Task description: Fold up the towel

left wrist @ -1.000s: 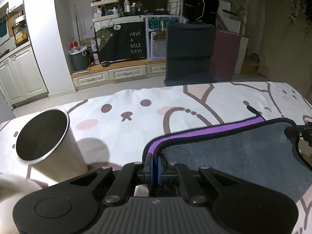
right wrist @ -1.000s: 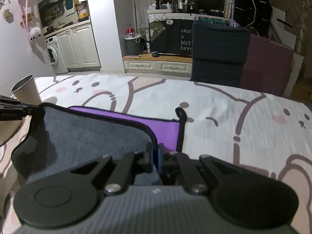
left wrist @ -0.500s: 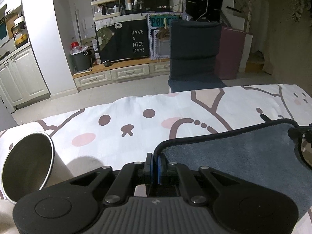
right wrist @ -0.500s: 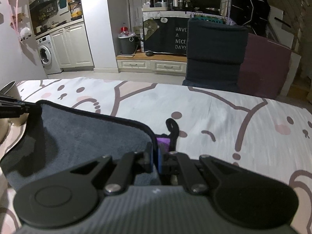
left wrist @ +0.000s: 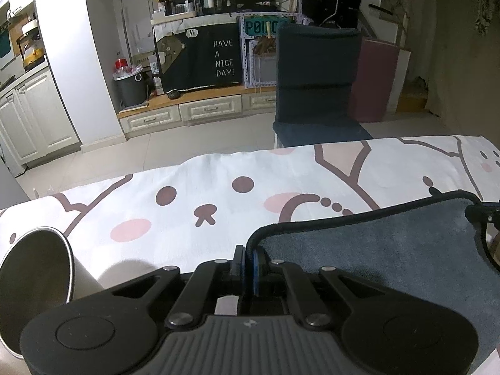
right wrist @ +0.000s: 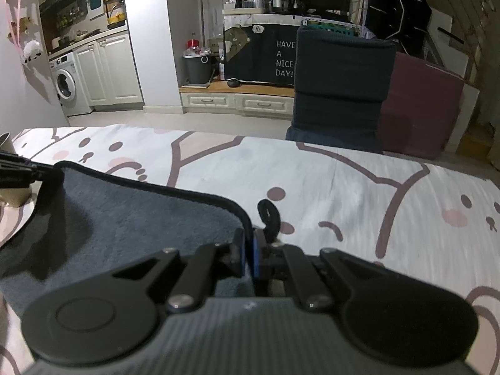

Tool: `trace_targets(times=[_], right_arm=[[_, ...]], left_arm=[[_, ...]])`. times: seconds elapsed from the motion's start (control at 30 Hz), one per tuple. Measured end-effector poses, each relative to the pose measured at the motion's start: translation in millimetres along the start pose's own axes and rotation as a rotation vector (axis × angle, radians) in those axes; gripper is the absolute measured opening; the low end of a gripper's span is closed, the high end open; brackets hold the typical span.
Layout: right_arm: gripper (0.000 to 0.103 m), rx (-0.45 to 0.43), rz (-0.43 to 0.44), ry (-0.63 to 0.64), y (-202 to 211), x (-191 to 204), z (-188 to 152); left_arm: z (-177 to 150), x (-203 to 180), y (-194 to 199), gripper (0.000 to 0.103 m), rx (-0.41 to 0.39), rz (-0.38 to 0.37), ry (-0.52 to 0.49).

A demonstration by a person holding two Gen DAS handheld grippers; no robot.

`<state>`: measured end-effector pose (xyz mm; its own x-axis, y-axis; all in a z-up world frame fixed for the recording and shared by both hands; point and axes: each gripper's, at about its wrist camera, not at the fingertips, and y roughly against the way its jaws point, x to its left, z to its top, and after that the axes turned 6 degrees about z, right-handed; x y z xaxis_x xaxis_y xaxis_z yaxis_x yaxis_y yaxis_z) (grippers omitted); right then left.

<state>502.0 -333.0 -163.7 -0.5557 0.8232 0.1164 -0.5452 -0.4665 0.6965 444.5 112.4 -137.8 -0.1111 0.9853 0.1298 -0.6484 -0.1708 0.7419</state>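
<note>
A grey towel [left wrist: 375,250] with a black hem lies on the cartoon-print sheet [left wrist: 203,193]. My left gripper [left wrist: 248,261] is shut on its left corner. My right gripper [right wrist: 249,254] is shut on the right corner of the towel [right wrist: 131,218], beside its black hanging loop [right wrist: 269,214]. The right gripper's tips show at the right edge of the left wrist view [left wrist: 481,212]; the left gripper's tips show at the left edge of the right wrist view [right wrist: 18,172]. The purple underside is hidden.
A metal cup [left wrist: 37,278] stands just left of my left gripper and shows small in the right wrist view [right wrist: 7,143]. A dark chair [left wrist: 315,87] and a maroon panel [right wrist: 418,106] stand beyond the far edge of the surface.
Both grippers have carried the held towel edge forward over the rest. The purple underside seen one second ago is now covered, and the cup has slid toward the lower left of the left wrist view.
</note>
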Motion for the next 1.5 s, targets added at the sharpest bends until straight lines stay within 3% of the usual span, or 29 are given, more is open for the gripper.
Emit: trace_targets(times=[0.37, 0.47, 0.53, 0.67, 0.73, 0.87, 0.93, 1.07, 1.5], right_arm=[[0.006, 0.025, -0.019, -0.004, -7.3, 1.7, 2.7], [0.008, 0.031, -0.017, -0.009, -9.7, 1.9, 4.4], [0.012, 0.032, -0.018, 0.000, -10.1, 2.7, 4.8], [0.051, 0.024, -0.003, -0.009, -5.1, 4.3, 5.0], [0.059, 0.020, -0.004, -0.002, -1.7, 7.8, 4.9], [0.084, 0.011, 0.001, -0.034, 4.1, 11.1, 3.4], [0.088, -0.001, 0.005, -0.031, 8.2, 12.8, 1.9], [0.103, -0.007, 0.003, -0.049, 17.6, 12.3, -1.2], [0.103, -0.024, 0.002, -0.103, 60.2, 11.8, -8.7]], left_arm=[[1.1, 2.4, -8.3, 0.007, 0.034, -0.015, 0.005], [0.0, 1.0, -8.0, 0.015, 0.033, -0.011, 0.006], [-0.8, 0.1, -6.7, 0.037, 0.037, -0.018, 0.008], [-3.2, -3.7, 0.5, 0.056, 0.026, -0.038, 0.000], [-3.8, -5.9, 3.5, 0.074, 0.026, -0.038, -0.001], [-5.7, -8.2, 11.5, 0.089, 0.025, -0.046, 0.023], [-6.6, -8.4, 15.5, 0.098, 0.021, -0.051, 0.035], [-7.7, -10.0, 22.8, 0.103, 0.022, -0.054, 0.038], [-14.7, -6.1, 63.1, 0.103, 0.021, -0.053, 0.065]])
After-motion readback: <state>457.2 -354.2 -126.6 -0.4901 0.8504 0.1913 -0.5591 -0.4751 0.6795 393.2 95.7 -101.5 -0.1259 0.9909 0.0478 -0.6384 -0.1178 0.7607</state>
